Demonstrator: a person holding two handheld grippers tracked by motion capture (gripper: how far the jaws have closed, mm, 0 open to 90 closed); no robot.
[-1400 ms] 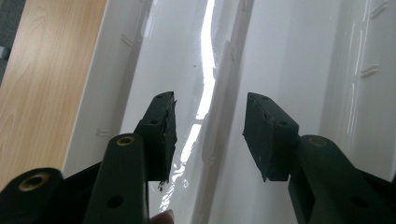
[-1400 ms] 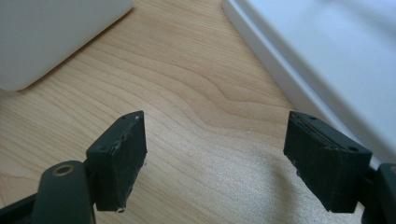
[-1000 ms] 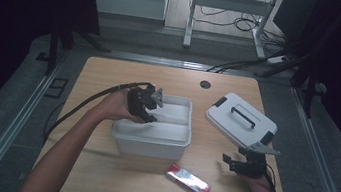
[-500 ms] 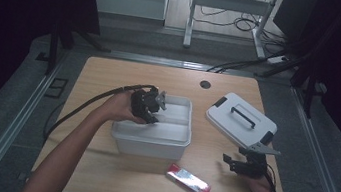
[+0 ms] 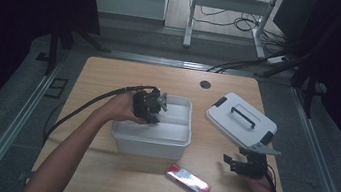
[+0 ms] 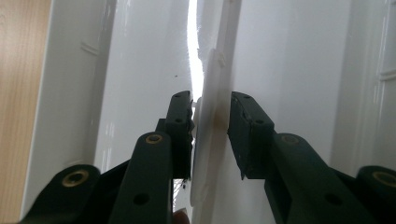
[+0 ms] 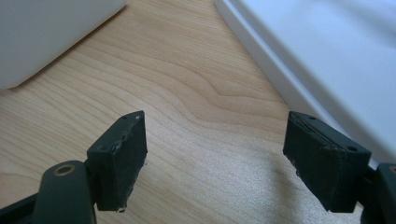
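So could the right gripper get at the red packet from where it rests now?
Probably yes. The right gripper has its jaws wide open over bare table, and the red packet lies just beside it, uncovered, with nothing between them; the lid sits behind.

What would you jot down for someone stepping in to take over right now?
Left tongs: inside the white bin, jaws on either side of its white divider panel; one jaw touches it, a slim gap shows at the other, so a firm grip is unclear.
Right tongs: open, holding nothing, low over the wooden table beside the bin's lid.
The lid is off and lies right of the bin. A red packet lies in front of the bin, untouched.
Likely left: finish handling the divider, pack the packet, refit the lid.
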